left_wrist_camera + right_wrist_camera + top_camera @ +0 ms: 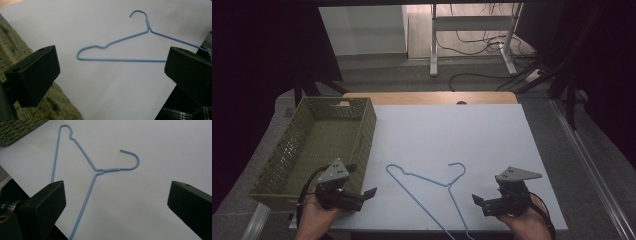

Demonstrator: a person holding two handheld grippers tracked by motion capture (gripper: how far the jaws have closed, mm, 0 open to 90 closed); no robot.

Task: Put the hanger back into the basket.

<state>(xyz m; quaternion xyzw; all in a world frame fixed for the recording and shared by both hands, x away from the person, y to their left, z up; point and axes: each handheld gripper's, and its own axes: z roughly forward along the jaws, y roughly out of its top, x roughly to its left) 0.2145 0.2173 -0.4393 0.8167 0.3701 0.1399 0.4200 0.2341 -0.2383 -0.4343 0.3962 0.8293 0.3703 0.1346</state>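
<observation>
A light-blue wire hanger (447,186) lies flat on the white board (452,130) near its front edge, hook pointing to the far side, one shoulder running past the front edge. My left gripper (364,198) is held left of it, beside the basket, jaws open and empty. In the left gripper view the hanger (120,60) lies ahead between the open jaws of that gripper (112,72). My right gripper (480,204) is held right of the hanger, open and empty. Its own view shows the hanger (100,170) ahead of the wide-apart jaws of the right gripper (117,205).
An olive-green woven basket (362,130) stands empty at the board's left edge, also seen as the basket (12,50) and basket (17,128). A wooden table edge (427,97) lies beyond the board. A desk frame and cables (472,45) stand on the floor behind.
</observation>
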